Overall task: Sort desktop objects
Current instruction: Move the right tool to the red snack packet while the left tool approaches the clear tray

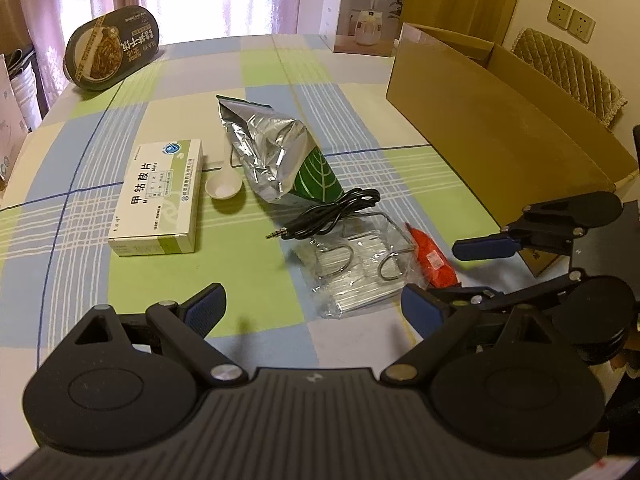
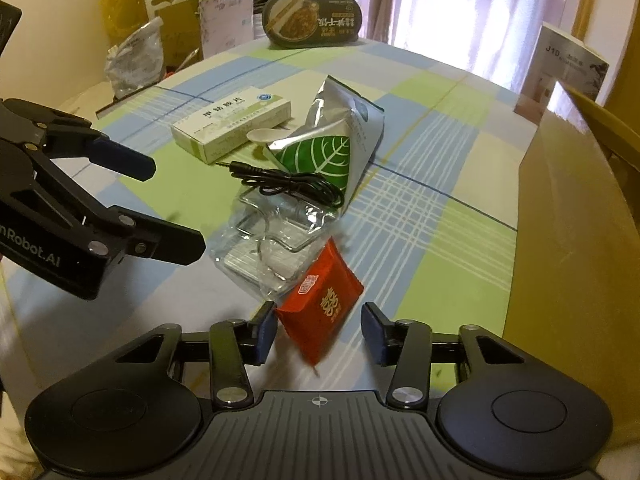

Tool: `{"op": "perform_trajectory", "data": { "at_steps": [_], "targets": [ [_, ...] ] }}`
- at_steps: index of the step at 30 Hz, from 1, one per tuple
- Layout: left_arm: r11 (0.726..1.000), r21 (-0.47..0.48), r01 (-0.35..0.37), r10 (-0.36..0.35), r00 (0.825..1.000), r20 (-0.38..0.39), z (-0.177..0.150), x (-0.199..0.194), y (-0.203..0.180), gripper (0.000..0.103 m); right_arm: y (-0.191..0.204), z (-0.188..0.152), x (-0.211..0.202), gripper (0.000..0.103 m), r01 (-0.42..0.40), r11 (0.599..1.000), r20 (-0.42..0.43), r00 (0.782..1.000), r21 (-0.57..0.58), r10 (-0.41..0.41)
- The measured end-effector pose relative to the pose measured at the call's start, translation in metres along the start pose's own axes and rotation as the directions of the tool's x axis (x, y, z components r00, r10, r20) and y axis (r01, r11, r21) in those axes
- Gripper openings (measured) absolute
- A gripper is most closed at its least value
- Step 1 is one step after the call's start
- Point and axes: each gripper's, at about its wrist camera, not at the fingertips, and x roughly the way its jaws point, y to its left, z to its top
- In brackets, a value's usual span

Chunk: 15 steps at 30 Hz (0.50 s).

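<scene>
right tool [image 2: 318, 330] spread, straddling red packet [image 2: 324, 312], not clenched. left tool [image 1: 314, 308] spread, empty. cardboard box [image 1: 500, 120] beside packet; pill box [image 1: 158, 198], foil bag [image 1: 276, 156], cable [image 1: 336, 216] all unsorted on bench [image 1: 248, 292].

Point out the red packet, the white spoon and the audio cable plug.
red packet [image 2: 320, 312]: right wrist view, middle of its printed face.
white spoon [image 1: 223, 189]: left wrist view, inside of the bowl.
audio cable plug [image 1: 277, 235]: left wrist view, metal jack tip.
</scene>
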Motion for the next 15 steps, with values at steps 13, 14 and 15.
{"op": "perform_trajectory", "data": {
  "at_steps": [13, 14, 15],
  "targets": [
    [0.997, -0.044, 0.057, -0.057, 0.998, 0.003, 0.013, 0.031, -0.017, 0.092, -0.001, -0.01, 0.008, 0.021, 0.063, 0.997, 0.001, 0.998, -0.042, -0.063],
    [0.998, -0.047, 0.051, -0.051, 0.999, -0.004, 0.013, 0.034, -0.019, 0.092, -0.001, -0.011, 0.008, 0.021, 0.061, 0.997, 0.006, 0.998, -0.042, -0.061],
    [0.998, -0.05, 0.047, -0.048, 0.999, -0.008, 0.014, 0.036, -0.02, 0.092, -0.001, -0.012, 0.008, 0.021, 0.062, 0.997, 0.011, 0.998, -0.044, -0.062]
  ]
}}
